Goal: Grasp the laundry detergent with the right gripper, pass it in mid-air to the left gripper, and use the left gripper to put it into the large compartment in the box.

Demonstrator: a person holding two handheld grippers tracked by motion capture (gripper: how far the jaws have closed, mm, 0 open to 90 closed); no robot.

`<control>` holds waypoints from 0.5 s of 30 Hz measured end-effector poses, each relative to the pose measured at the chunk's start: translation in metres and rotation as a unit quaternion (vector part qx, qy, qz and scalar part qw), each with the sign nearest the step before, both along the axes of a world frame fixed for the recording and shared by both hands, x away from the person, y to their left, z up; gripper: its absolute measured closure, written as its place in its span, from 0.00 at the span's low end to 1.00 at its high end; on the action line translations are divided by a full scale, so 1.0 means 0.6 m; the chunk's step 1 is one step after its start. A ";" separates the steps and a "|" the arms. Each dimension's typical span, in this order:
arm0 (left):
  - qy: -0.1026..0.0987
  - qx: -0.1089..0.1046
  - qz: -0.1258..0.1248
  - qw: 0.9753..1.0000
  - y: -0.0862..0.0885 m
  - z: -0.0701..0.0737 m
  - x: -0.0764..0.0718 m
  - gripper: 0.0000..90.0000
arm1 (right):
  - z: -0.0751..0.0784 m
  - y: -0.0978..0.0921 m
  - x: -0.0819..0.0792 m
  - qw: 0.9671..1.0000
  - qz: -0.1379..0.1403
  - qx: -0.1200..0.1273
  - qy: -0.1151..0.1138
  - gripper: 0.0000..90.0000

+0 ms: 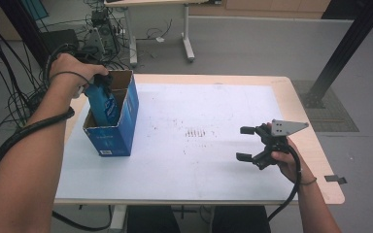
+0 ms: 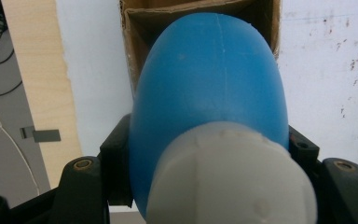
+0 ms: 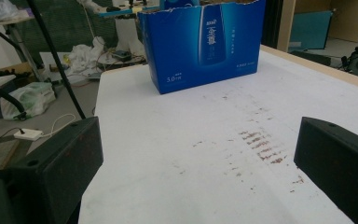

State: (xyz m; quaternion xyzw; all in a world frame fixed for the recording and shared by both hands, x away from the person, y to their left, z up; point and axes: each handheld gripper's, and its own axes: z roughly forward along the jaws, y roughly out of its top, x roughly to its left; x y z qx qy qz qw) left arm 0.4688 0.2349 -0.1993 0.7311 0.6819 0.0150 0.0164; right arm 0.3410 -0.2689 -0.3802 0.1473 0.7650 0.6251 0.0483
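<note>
white table cover (image 1: 213,121), brown scuff marks (image 1: 196,132), floor cables (image 1: 104,29)

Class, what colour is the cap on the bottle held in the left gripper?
White: the round cap tops a blue plastic bottle. The left gripper view shows it best.

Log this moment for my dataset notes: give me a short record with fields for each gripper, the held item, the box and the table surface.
left gripper: shut on blue bottle, above the box opening
blue bottle: white cap toward the camera, base pointing into the box
box: blue cardboard, top open, upright at table's left
right gripper: open, holding nothing, over the table's right part
table: white sheet with brownish marks near the middle
</note>
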 end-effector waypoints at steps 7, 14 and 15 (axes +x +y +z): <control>0.006 -0.004 -0.001 1.000 0.000 -0.022 0.001 0.42 | -0.001 0.002 0.000 1.000 0.001 -0.002 0.001 0.01; 0.012 -0.008 0.002 1.000 -0.002 -0.046 0.003 0.42 | -0.001 0.005 0.001 1.000 0.003 -0.002 0.002 0.01; 0.014 -0.007 0.000 1.000 -0.001 -0.049 0.004 0.42 | -0.001 0.005 0.001 1.000 0.003 -0.003 0.001 0.01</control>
